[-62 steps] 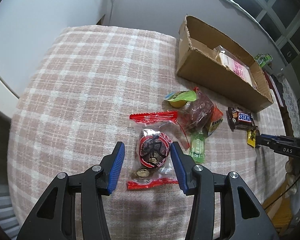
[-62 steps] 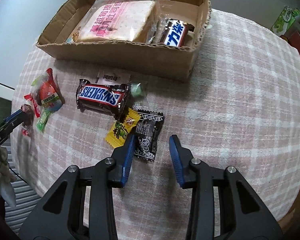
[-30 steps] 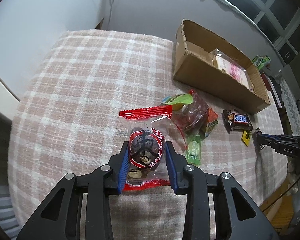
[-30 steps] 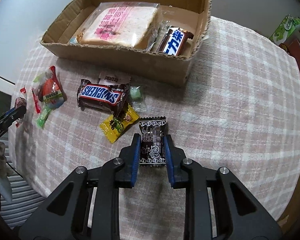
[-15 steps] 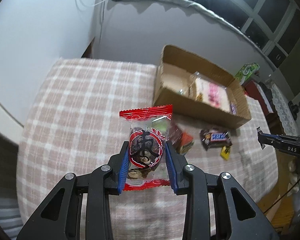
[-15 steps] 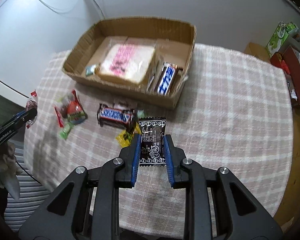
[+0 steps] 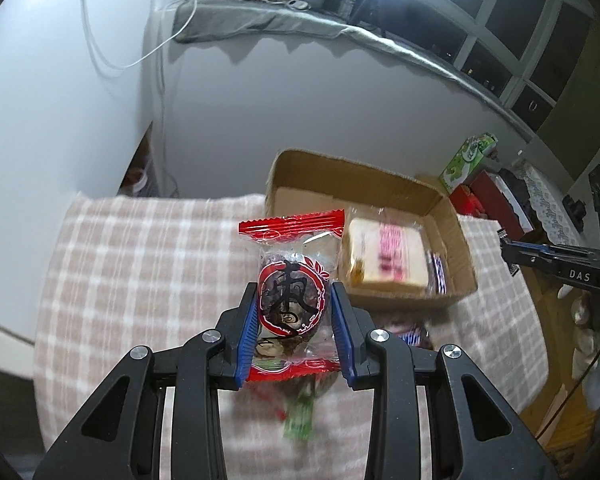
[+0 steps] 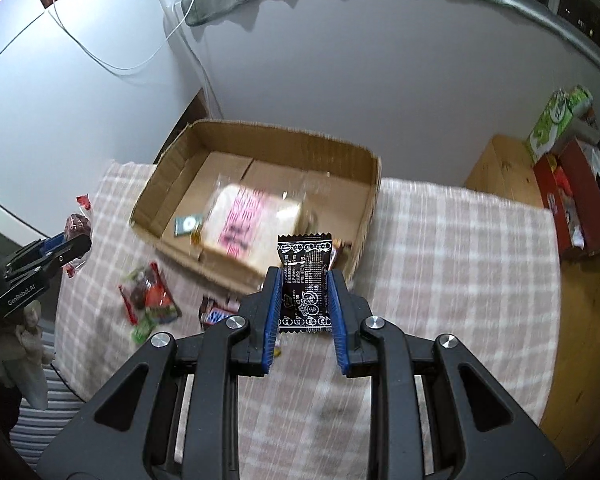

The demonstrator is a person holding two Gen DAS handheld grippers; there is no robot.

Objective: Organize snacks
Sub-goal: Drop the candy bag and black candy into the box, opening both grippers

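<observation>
Lifted both packets clear of surface (image 8: 460,248) since a second ago | left gripper (image 7: 296,332) jaws clamped on red packet (image 7: 292,296) | right gripper (image 8: 304,304) jaws narrow, pinching black packet (image 8: 305,288) | both held up near box (image 8: 260,148) | likely drop-in next

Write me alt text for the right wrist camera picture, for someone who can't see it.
The right tongs pinch a small black snack packet held up above a checked tablecloth. Beyond it sits an open cardboard box holding a wrapped slice of bread. More loose snacks lie left of the box, where the left tongs hold a red-trimmed packet.
</observation>
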